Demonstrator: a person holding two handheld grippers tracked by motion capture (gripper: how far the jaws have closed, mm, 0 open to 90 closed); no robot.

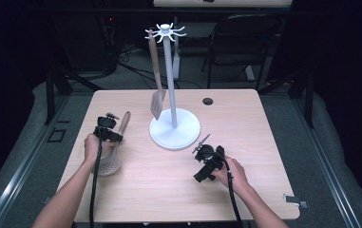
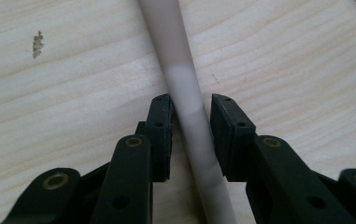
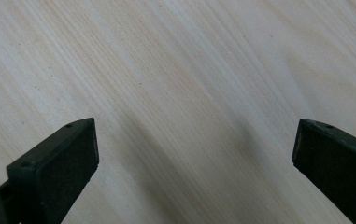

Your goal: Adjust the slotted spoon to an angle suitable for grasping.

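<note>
A slotted spoon with a perforated pale head and a wooden grip lies on the table at the left. My left gripper points down over its shaft. In the left gripper view the pale shaft runs slantwise between the jaws, and both pads touch it. My left gripper is shut on that shaft. My right gripper rests low near the white rack's base, jaws wide open. Bare wood lies under my right gripper. A wooden spatula hangs from the rack's hooks.
The round rack base takes up the table's middle. A cable hole sits at the back right of the tabletop. A dark chair stands beyond the far edge. Cables trail from both grippers toward the near edge.
</note>
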